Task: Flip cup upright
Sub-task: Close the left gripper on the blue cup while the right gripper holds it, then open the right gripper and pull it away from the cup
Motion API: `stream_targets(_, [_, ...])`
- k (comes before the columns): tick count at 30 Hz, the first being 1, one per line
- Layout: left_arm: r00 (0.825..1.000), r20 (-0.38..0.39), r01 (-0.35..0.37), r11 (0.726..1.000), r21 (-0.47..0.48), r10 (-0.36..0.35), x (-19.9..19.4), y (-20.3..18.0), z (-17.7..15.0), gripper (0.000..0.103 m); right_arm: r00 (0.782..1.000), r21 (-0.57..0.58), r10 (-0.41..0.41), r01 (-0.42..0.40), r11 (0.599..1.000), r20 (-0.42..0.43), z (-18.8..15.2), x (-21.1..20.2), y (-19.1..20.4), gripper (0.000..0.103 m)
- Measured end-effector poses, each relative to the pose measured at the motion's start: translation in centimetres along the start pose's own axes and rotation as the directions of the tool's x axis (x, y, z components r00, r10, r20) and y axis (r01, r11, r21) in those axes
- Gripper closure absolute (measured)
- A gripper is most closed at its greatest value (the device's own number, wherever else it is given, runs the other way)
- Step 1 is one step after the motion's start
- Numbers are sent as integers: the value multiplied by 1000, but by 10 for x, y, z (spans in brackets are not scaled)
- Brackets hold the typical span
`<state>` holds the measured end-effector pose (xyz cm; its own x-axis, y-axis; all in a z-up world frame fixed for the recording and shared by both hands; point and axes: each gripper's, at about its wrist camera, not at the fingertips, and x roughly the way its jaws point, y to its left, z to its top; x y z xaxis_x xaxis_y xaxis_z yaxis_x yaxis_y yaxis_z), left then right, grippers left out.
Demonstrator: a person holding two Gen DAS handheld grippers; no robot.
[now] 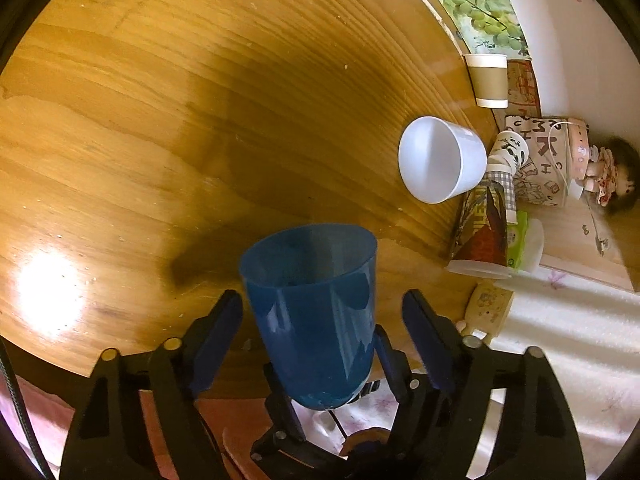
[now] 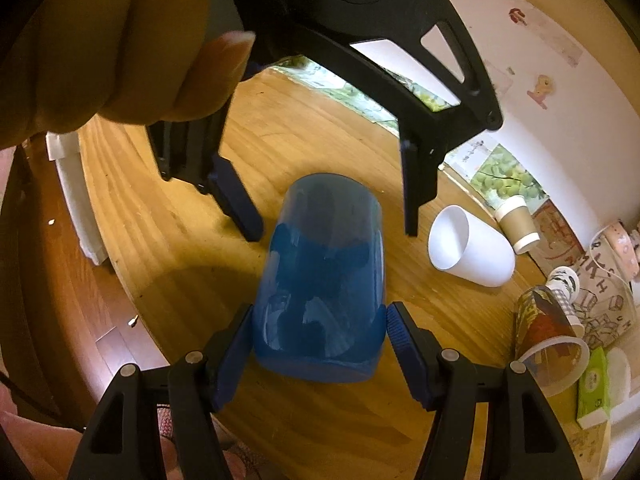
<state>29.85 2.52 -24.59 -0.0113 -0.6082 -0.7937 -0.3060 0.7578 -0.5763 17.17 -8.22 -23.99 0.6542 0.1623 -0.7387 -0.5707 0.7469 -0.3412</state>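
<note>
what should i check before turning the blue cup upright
1. Right gripper shut on the blue cup: ok, both pads touch its sides.
2. Left gripper released: ok, open, fingers apart from the cup.
3. Cup off the wooden table: cannot tell.
4. White cup out of the way: ok, lying on its side, apart.
5. Cup contents: cannot tell.
</note>
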Motion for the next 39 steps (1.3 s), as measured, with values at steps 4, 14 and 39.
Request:
stream_targets(4, [1000,9,-17,1000,-23,17,2,0,1,32,1000,-12,28,-28,1000,0,0,-2,-2,37])
stream_targets(14, [998,56,-9,1000,11,8,2,-5,3,34,996,-13,86,-86,996,0,1,-1,-21,36])
stream_targets(39, [955,282,-183,937,297,97,-9,-50,-9,35,953,158,303,-303,940,25,12,0,-84,33])
